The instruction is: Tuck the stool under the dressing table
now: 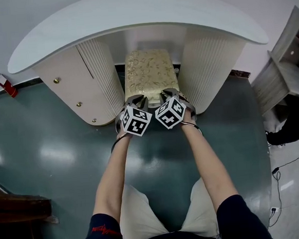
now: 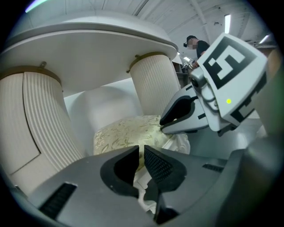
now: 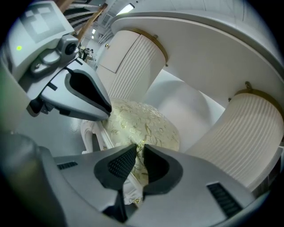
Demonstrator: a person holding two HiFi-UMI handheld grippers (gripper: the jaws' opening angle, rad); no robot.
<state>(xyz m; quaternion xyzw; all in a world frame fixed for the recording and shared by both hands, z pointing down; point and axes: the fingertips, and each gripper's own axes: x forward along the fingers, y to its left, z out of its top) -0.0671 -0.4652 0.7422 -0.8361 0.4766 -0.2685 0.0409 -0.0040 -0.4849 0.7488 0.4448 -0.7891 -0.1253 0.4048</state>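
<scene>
- The white dressing table [image 1: 131, 14] is seen at the far side, its curved top carried on two ribbed pedestals.
- The stool [image 1: 150, 75], with a cream and gold cushion, is set between the pedestals, its near end sticking out.
- The left gripper [image 2: 140, 150] is clamped on the stool's near edge, jaws almost together.
- The right gripper [image 3: 140, 150] is clamped likewise, just right of it.

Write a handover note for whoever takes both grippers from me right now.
Left gripper: fingers closed on the stool at its near edge.
Right gripper: likewise, just beside it.
Stool: in the gap between the pedestals of the dressing table, near end facing you.
Done: stool mostly tucked in.
Left: perhaps a short last push, then open both grippers and back away.
</scene>
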